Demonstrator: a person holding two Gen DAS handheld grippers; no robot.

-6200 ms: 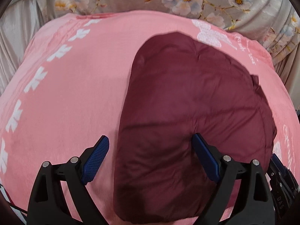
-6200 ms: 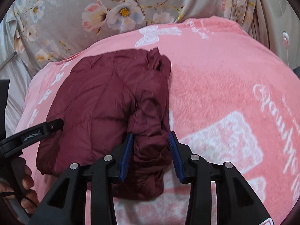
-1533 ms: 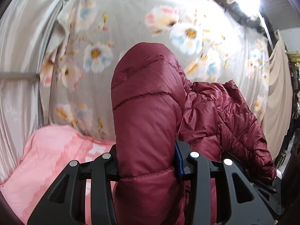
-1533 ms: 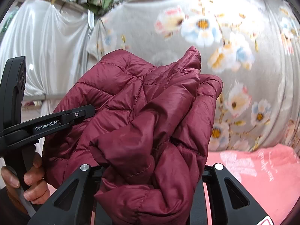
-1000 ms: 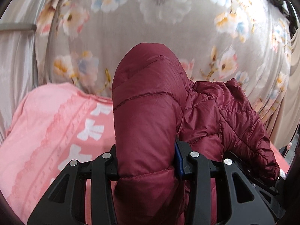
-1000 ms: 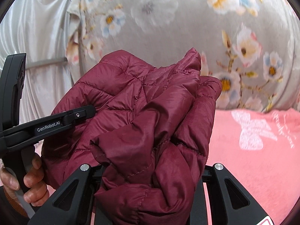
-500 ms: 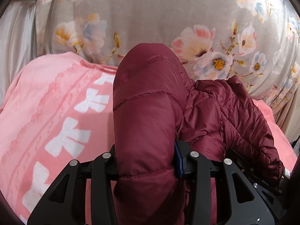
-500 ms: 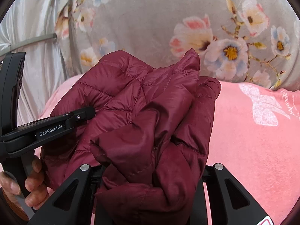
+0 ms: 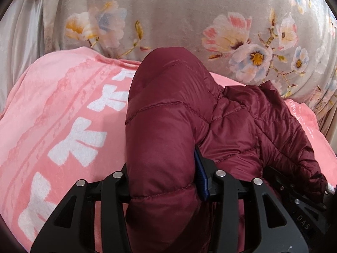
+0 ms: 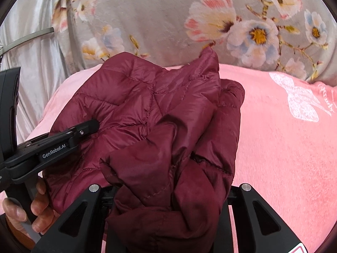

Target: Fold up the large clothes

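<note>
A dark red quilted jacket (image 9: 168,105) is bunched up and held just above the pink blanket (image 9: 63,116). My left gripper (image 9: 163,175) has a thick fold of it between its jaws; the blue pad (image 9: 201,177) still presses on the fabric while the jaws are opening. In the right wrist view the jacket (image 10: 147,105) bulges over my right gripper (image 10: 168,191), which is shut on a crumpled wad that hides its pads. The left gripper's finger (image 10: 84,129) reaches into the jacket's left side, with a hand (image 10: 40,210) on its handle.
The pink blanket (image 10: 284,147) with white bow prints covers the bed below and to both sides. Behind it hangs a grey floral cloth (image 9: 179,21). A silvery curtain (image 10: 31,52) and a metal rail (image 10: 27,38) stand at the far left.
Both grippers have come down with the jacket toward the pink blanket and tipped downward. The blanket now fills more of both views. The grip on the jacket looks the same.
</note>
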